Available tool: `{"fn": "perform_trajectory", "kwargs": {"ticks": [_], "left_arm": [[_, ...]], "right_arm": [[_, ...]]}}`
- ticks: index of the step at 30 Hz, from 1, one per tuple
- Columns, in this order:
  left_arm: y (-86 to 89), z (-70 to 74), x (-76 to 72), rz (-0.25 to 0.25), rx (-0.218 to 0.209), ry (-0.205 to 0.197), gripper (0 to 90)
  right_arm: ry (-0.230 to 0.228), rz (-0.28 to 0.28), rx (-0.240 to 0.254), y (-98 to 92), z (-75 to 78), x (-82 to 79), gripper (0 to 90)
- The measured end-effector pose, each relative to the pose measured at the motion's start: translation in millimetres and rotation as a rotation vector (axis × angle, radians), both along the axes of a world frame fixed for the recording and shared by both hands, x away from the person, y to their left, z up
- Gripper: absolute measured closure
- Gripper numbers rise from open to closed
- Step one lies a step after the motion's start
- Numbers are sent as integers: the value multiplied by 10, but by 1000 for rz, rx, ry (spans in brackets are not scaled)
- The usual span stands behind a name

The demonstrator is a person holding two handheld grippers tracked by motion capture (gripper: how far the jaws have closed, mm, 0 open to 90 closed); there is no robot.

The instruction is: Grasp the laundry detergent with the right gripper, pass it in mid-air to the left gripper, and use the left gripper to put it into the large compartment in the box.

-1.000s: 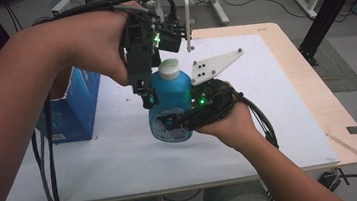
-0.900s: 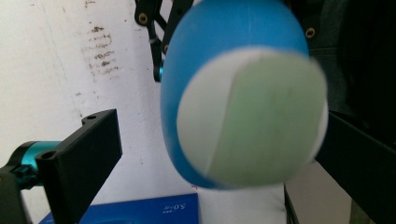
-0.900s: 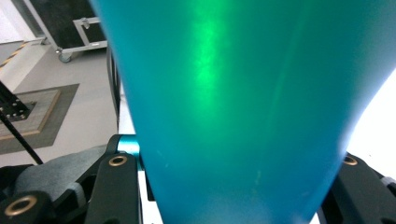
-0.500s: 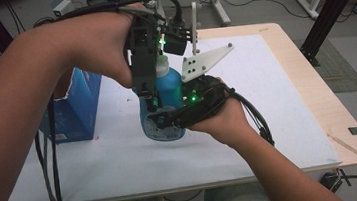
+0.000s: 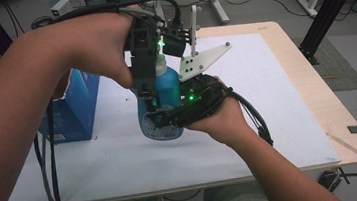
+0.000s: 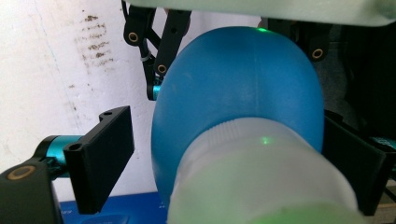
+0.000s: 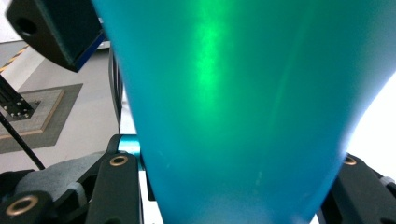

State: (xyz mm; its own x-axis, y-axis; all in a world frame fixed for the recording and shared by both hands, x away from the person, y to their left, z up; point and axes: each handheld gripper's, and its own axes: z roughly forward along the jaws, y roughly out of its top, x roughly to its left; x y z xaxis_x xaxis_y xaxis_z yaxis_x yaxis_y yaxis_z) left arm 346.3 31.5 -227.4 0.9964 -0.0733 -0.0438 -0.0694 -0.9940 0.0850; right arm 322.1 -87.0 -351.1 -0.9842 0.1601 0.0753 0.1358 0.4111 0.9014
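A blue bottle (image 5: 169, 86) with a white cap (image 6: 261, 172) is held above the table, roughly upright. My right gripper (image 5: 169, 122) is shut on its lower body from the right; the blue wall (image 7: 233, 93) sits tight between the jaws (image 7: 233, 200). My left gripper (image 5: 152, 102) comes down from above. Its jaws stand open on either side of the cap (image 6: 229, 163), with a clear gap at the left finger (image 6: 100, 158). The bottle's shoulder (image 6: 233, 88) lies beyond the cap. One left-gripper finger (image 7: 51, 32) appears in the right gripper view.
A blue carton (image 5: 74, 109) stands at the left on the white table (image 5: 277, 105). Cables hang from both grippers (image 5: 48, 169). A black frame post (image 5: 330, 9) rises past the table's right edge; a person's forearms cross the front.
The bottle and both grippers have shifted slightly left. The left gripper has come lower around the cap, which now shows less from above.
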Motion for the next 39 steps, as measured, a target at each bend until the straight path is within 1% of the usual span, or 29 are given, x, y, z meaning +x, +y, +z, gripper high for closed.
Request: {"fn": "perform_trajectory", "kwargs": {"ticks": [2, 3, 8, 10, 12, 14, 16, 18, 24, 26, 29, 30, 31, 32, 35, 39], "left_arm": [[1, 0, 2, 3, 3, 9, 126], [-1, -1, 3, 1, 4, 8, 129], [-17, -1, -6, -4, 1, 1, 134], [-20, 1, -8, -8, 3, 6, 162], [-20, 0, -11, -10, 7, -2, 164], [-19, 0, -9, -9, 10, 1, 189], [-20, 3, -10, -8, 12, 1, 189], [-21, 4, -12, -9, 14, 2, 223], [-22, 6, -13, -9, 17, -3, 231], [-24, 7, -12, -8, 19, 0, 260], [-34, 6, -13, -11, 27, -1, 267], [-37, 3, -11, -14, 29, -1, 296], [-39, 0, -12, -10, 29, -2, 296], [-42, -1, -9, -11, 33, -5, 296], [-47, -10, -7, -8, 37, -3, 300], [-47, -12, -3, -5, 37, 7, 346]], "right_arm": [[4, -2, 1, -1, 2, -2, 462], [-3, -2, 0, -4, 2, 4, 462], [-2, -5, 2, -6, 2, 10, 462], [-2, -6, 0, -4, 0, 13, 462], [-2, -6, 2, 0, -1, 10, 463], [-2, -4, 4, 7, -1, 8, 463], [-4, -4, 5, 10, -1, 12, 463], [-5, -3, 5, 11, 2, 16, 463], [-7, -3, 3, 14, 5, 19, 463], [-7, -4, 2, 15, 3, 19, 463], [-5, -2, 2, 15, 3, 21, 463], [-7, -2, 3, 15, 3, 22, 463], [-2, -2, 5, 15, 4, 19, 463], [-6, -2, 5, 13, 3, 23, 463], [-3, -4, 3, 10, 4, 23, 463], [-3, -4, 2, 7, 4, 24, 463]]}}
